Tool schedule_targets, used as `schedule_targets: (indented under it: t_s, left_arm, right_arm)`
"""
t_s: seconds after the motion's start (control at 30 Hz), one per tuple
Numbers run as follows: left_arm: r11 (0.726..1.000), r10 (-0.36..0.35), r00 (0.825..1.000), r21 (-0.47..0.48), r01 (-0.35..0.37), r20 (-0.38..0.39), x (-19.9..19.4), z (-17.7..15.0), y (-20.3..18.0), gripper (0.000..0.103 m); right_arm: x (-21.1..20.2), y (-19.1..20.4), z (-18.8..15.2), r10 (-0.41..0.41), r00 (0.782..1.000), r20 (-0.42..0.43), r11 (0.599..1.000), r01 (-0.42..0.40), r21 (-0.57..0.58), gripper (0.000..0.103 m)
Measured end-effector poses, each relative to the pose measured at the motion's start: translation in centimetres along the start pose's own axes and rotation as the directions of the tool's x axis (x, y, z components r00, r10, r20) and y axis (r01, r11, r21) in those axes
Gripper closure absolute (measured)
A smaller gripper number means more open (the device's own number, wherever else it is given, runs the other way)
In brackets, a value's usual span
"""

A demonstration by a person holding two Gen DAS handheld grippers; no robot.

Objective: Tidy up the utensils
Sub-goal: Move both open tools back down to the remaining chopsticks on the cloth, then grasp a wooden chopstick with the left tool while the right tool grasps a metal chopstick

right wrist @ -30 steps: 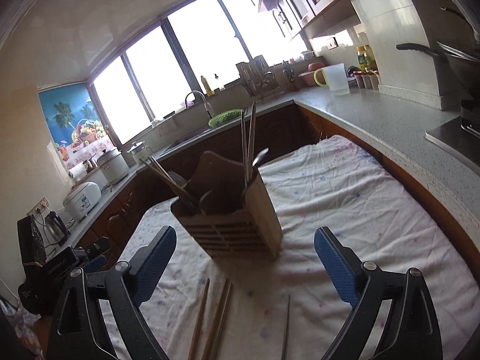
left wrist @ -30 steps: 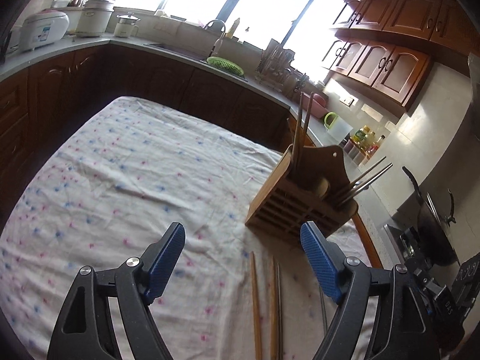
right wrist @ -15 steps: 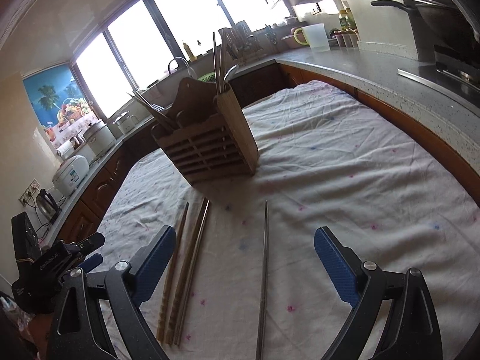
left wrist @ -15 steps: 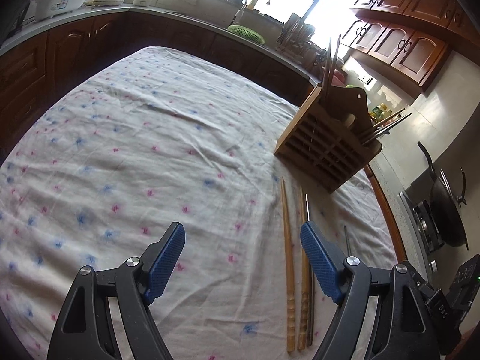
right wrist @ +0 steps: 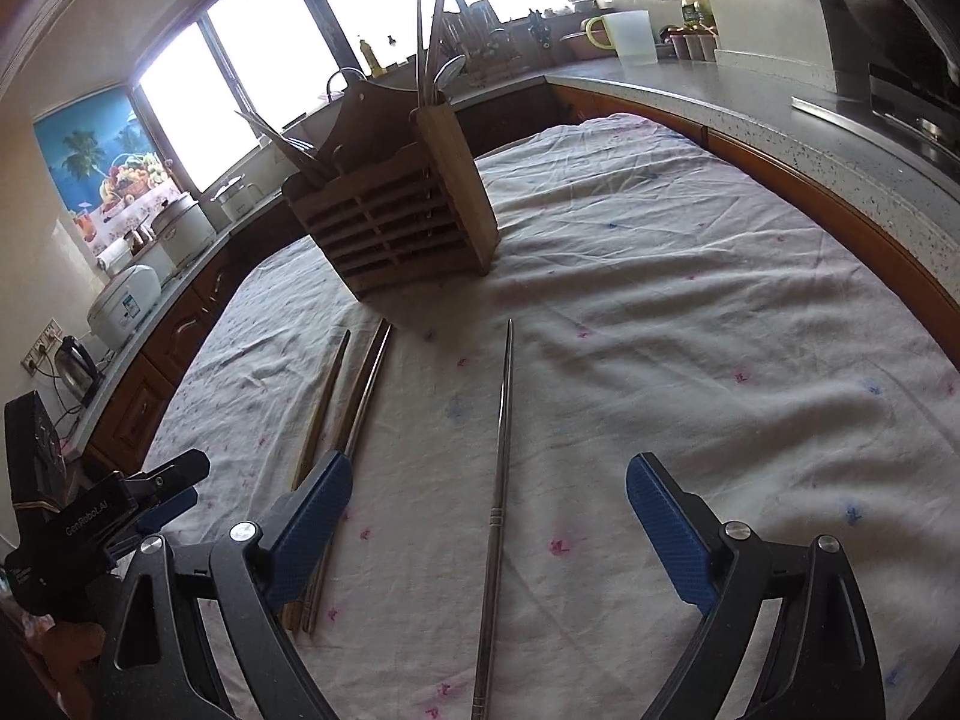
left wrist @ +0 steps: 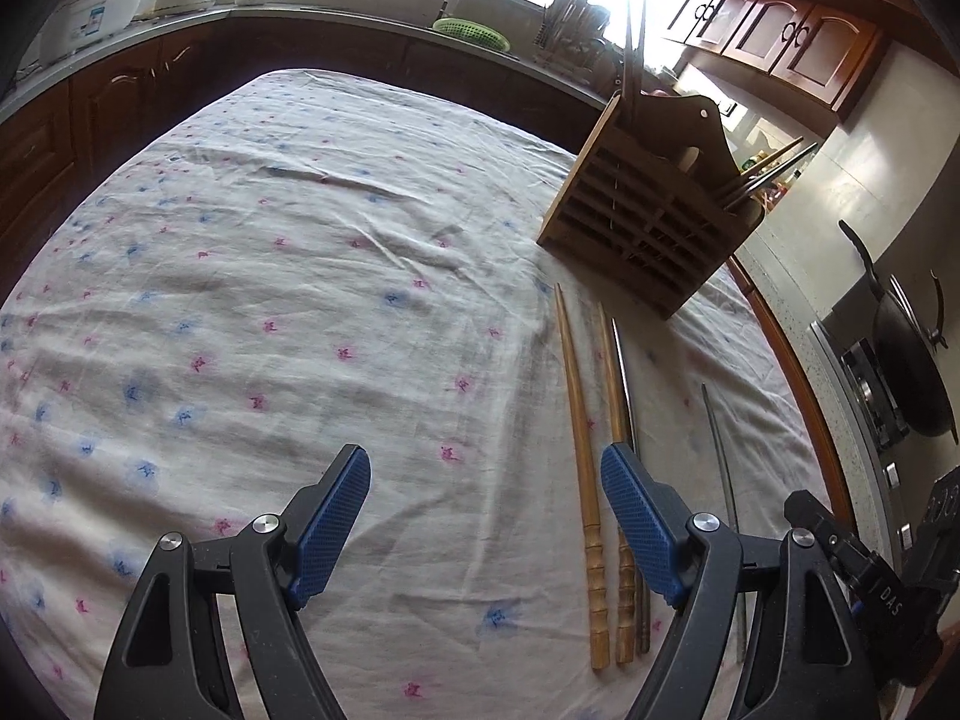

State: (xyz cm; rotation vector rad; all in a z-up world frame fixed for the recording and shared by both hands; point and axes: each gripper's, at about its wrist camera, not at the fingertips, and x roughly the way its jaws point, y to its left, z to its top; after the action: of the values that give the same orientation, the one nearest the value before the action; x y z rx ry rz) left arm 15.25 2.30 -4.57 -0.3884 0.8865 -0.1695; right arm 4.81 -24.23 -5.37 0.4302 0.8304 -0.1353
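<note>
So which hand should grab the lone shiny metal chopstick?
Probably the right. The right gripper is open and the metal chopstick lies between its fingers, while the open left gripper sits off to the side, by the wooden chopsticks.

Two matching black plastic left gripper (left wrist: 483, 516) and right gripper (right wrist: 489, 522) frames here, triangular cut-outs in each arm, silver screw heads at the pivots, textured blue rubber pads (left wrist: 333, 525) lining every finger.

Flowered tablecloth (left wrist: 270, 300), rice cooker (right wrist: 123, 306), kettle (right wrist: 75, 363), perhaps a wok (left wrist: 912, 360)
</note>
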Motion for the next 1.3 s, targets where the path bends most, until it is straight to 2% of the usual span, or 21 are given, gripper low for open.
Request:
schedule_targets:
  t_s: [0.2, 0.33, 0.43, 0.47, 0.5, 0.6, 0.67, 0.73, 0.8, 0.87, 1.0, 1.17, 1.3]
  left_arm:
    - [0.998, 0.028, 0.999, 0.055, -0.026, -0.032, 1.9, 0.8, -1.5, 0.025]
    - [0.995, 0.033, 0.998, 0.097, -0.029, -0.046, 3.7, 2.3, -2.9, 0.028]
    - [0.989, 0.039, 0.998, 0.145, -0.031, -0.054, 5.4, 3.9, -4.2, 0.036]
    - [0.986, 0.045, 0.997, 0.161, -0.035, -0.058, 6.1, 4.4, -4.6, 0.043]
    - [0.984, 0.049, 0.997, 0.174, -0.037, -0.064, 6.8, 4.8, -5.0, 0.05]
    - [0.978, 0.064, 0.993, 0.206, -0.042, -0.1, 9.2, 5.7, -5.8, 0.062]
    - [0.974, 0.065, 0.988, 0.223, -0.033, -0.138, 10.7, 5.7, -6.2, 0.067]
    - [0.959, 0.094, 0.988, 0.278, -0.056, -0.125, 11.1, 5.2, -6.9, 0.068]
    - [0.938, 0.127, 0.986, 0.335, -0.084, -0.109, 11.0, 4.6, -7.5, 0.077]
    - [0.933, 0.123, 0.986, 0.351, -0.078, -0.109, 10.5, 3.9, -7.5, 0.085]
    - [0.938, 0.075, 0.989, 0.346, -0.026, -0.128, 8.4, 2.2, -6.4, 0.095]
    - [0.945, 0.016, 0.986, 0.326, 0.04, -0.168, 4.8, -1.0, -4.6, 0.096]
    - [0.941, 0.022, 0.984, 0.335, 0.04, -0.179, 3.2, -2.0, -4.2, 0.096]
  right_arm:
    - [1.2, 0.0, 0.2, -0.008, 1.0, -0.022, 1.0, 0.007, -0.014, 0.012]
    - [2.3, -0.2, 0.6, -0.024, 0.998, -0.055, 1.0, 0.023, -0.019, 0.029]
    - [3.2, -0.1, 1.1, -0.034, 0.997, -0.073, 0.999, 0.032, -0.035, 0.047]
    - [3.5, -0.1, 1.3, -0.04, 0.996, -0.079, 0.998, 0.037, -0.042, 0.051]
    - [3.9, 0.0, 1.6, -0.045, 0.995, -0.084, 0.998, 0.041, -0.049, 0.053]
    - [5.4, 0.2, 2.5, -0.055, 0.992, -0.114, 0.997, 0.047, -0.069, 0.063]
    - [6.4, 0.4, 3.0, -0.061, 0.99, -0.127, 0.996, 0.051, -0.079, 0.069]
    - [7.1, 0.7, 3.3, -0.078, 0.988, -0.135, 0.993, 0.065, -0.097, 0.075]
    - [7.3, 0.7, 3.4, -0.086, 0.987, -0.139, 0.991, 0.071, -0.109, 0.082]
    - [7.3, 0.7, 3.2, -0.087, 0.986, -0.145, 0.991, 0.071, -0.115, 0.096]
    - [6.4, 0.8, 2.2, -0.063, 0.986, -0.153, 0.99, 0.043, -0.131, 0.097]
    - [4.2, 1.0, 0.1, -0.035, 0.985, -0.169, 0.987, 0.007, -0.16, 0.097]
    - [2.8, 1.2, -1.2, -0.029, 0.984, -0.175, 0.983, -0.004, -0.186, 0.097]
